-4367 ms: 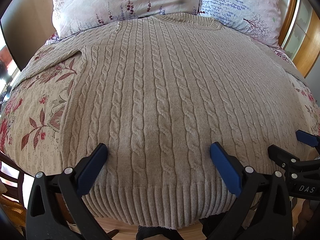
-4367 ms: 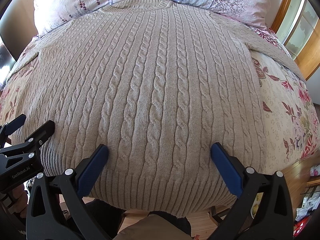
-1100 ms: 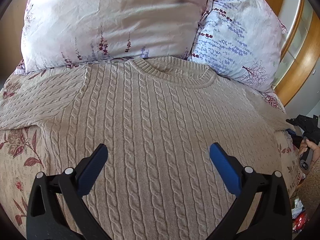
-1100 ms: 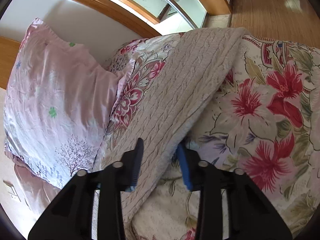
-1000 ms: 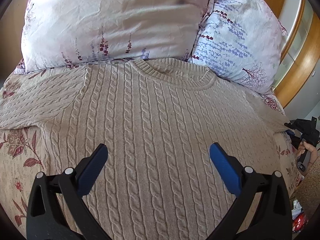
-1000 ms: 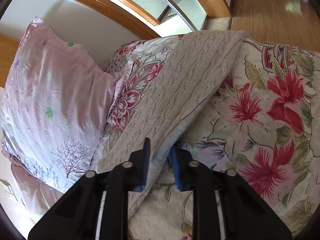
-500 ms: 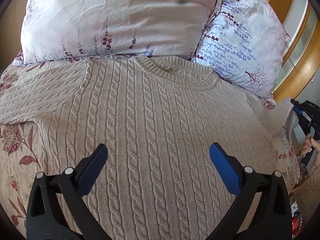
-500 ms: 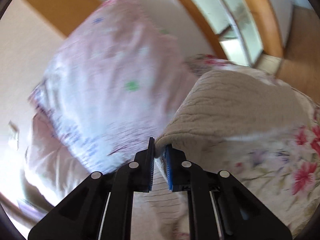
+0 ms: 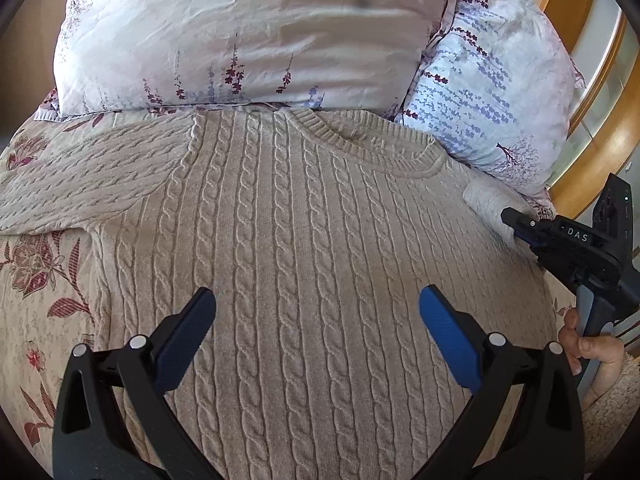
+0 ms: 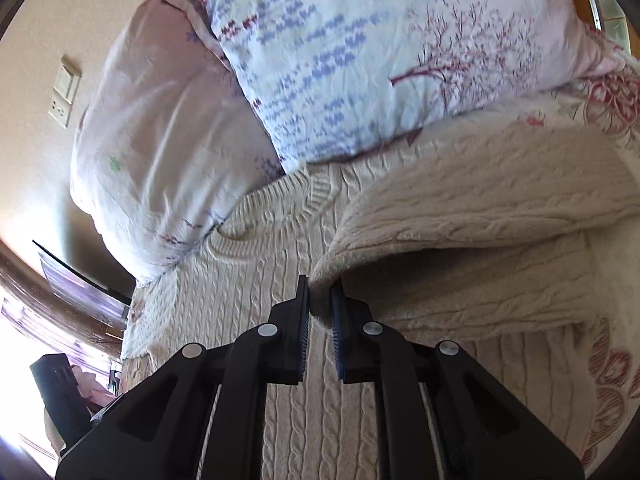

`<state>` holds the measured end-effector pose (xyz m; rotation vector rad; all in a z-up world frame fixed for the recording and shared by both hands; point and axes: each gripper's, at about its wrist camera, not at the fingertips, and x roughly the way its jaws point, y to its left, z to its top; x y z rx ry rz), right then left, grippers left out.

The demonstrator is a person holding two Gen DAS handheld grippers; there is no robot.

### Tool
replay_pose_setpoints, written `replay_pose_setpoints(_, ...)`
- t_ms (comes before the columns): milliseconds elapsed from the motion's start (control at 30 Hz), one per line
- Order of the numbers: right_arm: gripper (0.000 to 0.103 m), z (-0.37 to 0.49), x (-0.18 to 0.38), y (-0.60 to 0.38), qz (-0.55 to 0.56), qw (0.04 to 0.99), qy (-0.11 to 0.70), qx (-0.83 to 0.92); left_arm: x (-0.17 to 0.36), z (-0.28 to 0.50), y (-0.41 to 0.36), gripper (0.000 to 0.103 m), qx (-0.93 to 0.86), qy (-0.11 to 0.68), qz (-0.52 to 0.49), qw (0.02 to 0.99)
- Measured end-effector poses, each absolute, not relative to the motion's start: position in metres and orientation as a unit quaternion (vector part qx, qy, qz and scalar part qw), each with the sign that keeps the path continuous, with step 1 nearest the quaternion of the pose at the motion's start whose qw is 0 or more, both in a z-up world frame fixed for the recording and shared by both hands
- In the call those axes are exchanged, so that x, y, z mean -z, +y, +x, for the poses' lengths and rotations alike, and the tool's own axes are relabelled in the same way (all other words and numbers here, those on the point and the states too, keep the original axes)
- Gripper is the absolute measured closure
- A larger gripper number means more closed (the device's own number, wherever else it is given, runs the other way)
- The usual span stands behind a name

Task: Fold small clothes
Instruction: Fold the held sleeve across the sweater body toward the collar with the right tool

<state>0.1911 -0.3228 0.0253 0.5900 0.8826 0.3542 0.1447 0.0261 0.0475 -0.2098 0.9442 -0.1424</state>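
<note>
The beige cable-knit wool sweater point(image 9: 304, 264) lies front up and spread flat on the bed with the floral-print cover point(image 9: 36, 280), its ribbed round collar point(image 9: 360, 148) just below two flower-printed pillows: the pale pink one point(image 9: 256, 28) and the white one with purple sprigs point(image 9: 492, 92). The right claw point(image 10: 320, 308) is clenched on the edge of the right sleeve point(image 10: 472, 208), whose cloth is raised and doubled over toward the chest. The left claw point(image 9: 316, 336) is released, jaws wide apart, hovering over the lower chest and gripping nothing.

The step in hand looks like folding the right sleeve inward across the body. To do it well, the right claw should carry the sleeve low and level so the knit does not sag or twist, lay it with its crease running parallel to the cable ribs, and let go only once the cuff end lies flat. The left claw could press the chest panel down, since thick wool tends to drag the body along.

The left wrist view shows the whole front, the left sleeve point(image 9: 80, 176) stretched out untouched, and the right claw from outside with the person's hand point(image 9: 588, 344) on its handle. Only the right wrist view shows the pinch itself: sleeve cloth between the pads, the shadowed hollow under the fold, and a wall socket plate point(image 10: 64, 96).
</note>
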Motion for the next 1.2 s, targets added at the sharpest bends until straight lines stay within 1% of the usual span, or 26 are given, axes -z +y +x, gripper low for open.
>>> replay_pose_setpoints(133, 0.091, 0.193, -0.021, -0.326, 0.282, 0.838, 0.436, -0.167, -0.046, 0.143, 0.025, 0.002, 0.072, 0.457, -0.103, 0.88)
replay_pose_setpoints(167, 0.084, 0.191, -0.024, -0.326, 0.284, 0.836, 0.44, -0.166, -0.047, 0.143, 0.024, 0.002, 0.075, 0.458, -0.105, 0.88)
replay_pose_setpoints(200, 0.069, 0.187, -0.023, -0.328, 0.289, 0.831, 0.444, -0.166, -0.047, 0.143, 0.022, 0.002, 0.079, 0.458, -0.105, 0.879)
replay_pose_setpoints(233, 0.059, 0.186, -0.023, -0.334, 0.307, 0.823, 0.45, -0.165, -0.048, 0.144, 0.02, 0.002, 0.082, 0.457, -0.105, 0.88)
replay_pose_setpoints(267, 0.045, 0.183, -0.022, -0.339, 0.321, 0.819, 0.447, -0.16, -0.049, 0.144, 0.019, 0.002, 0.087, 0.454, -0.106, 0.88)
replay_pose_setpoints(300, 0.044, 0.182, -0.023, -0.344, 0.334, 0.818, 0.442, -0.155, -0.05, 0.144, 0.017, 0.002, 0.094, 0.45, -0.108, 0.881)
replay_pose_setpoints(467, 0.044, 0.175, -0.025, -0.401, 0.426, 0.803, 0.405, -0.1, -0.063, 0.158, 0.003, 0.002, 0.125, 0.44, -0.108, 0.883)
replay_pose_setpoints(633, 0.046, 0.181, -0.002, -0.455, 0.513, 0.764, 0.391, -0.026, -0.075, 0.169, -0.016, 0.002, 0.15, 0.429, -0.104, 0.885)
replay_pose_setpoints(667, 0.055, 0.184, 0.001, -0.46, 0.521, 0.759, 0.39, -0.019, -0.075, 0.169, -0.017, 0.002, 0.152, 0.43, -0.103, 0.884)
replay_pose_setpoints(700, 0.063, 0.184, 0.003, -0.461, 0.52, 0.761, 0.387, -0.015, -0.074, 0.17, -0.019, 0.002, 0.153, 0.432, -0.102, 0.883)
replay_pose_setpoints(733, 0.077, 0.187, -0.001, -0.462, 0.508, 0.772, 0.382, -0.008, -0.072, 0.17, -0.019, 0.002, 0.152, 0.434, -0.102, 0.882)
replay_pose_setpoints(767, 0.084, 0.189, -0.005, -0.458, 0.492, 0.784, 0.378, -0.009, -0.071, 0.17, -0.018, 0.002, 0.15, 0.435, -0.105, 0.881)
replay_pose_setpoints(800, 0.087, 0.192, -0.011, -0.454, 0.476, 0.795, 0.375, -0.012, -0.069, 0.171, -0.014, 0.004, 0.149, 0.438, -0.112, 0.88)
replay_pose_setpoints(833, 0.089, 0.196, -0.023, -0.445, 0.454, 0.812, 0.366, -0.024, -0.067, 0.172, -0.009, 0.007, 0.148, 0.441, -0.123, 0.877)
replay_pose_setpoints(867, 0.09, 0.198, -0.03, -0.436, 0.442, 0.82, 0.362, -0.034, -0.065, 0.173, -0.004, 0.009, 0.145, 0.444, -0.134, 0.874)
replay_pose_setpoints(967, 0.091, 0.21, -0.055, -0.396, 0.399, 0.841, 0.356, -0.087, -0.059, 0.176, 0.017, 0.014, 0.126, 0.449, -0.174, 0.867)
replay_pose_setpoints(1067, 0.091, 0.221, -0.075, -0.339, 0.351, 0.85, 0.362, -0.152, -0.057, 0.178, 0.038, 0.015, 0.104, 0.444, -0.212, 0.864)
replay_pose_setpoints(1167, 0.09, 0.229, -0.078, -0.272, 0.304, 0.84, 0.393, -0.218, -0.056, 0.176, 0.055, 0.015, 0.092, 0.436, -0.246, 0.861)
replay_pose_setpoints(1200, 0.088, 0.232, -0.075, -0.25, 0.285, 0.833, 0.412, -0.236, -0.056, 0.177, 0.059, 0.015, 0.09, 0.435, -0.257, 0.858)
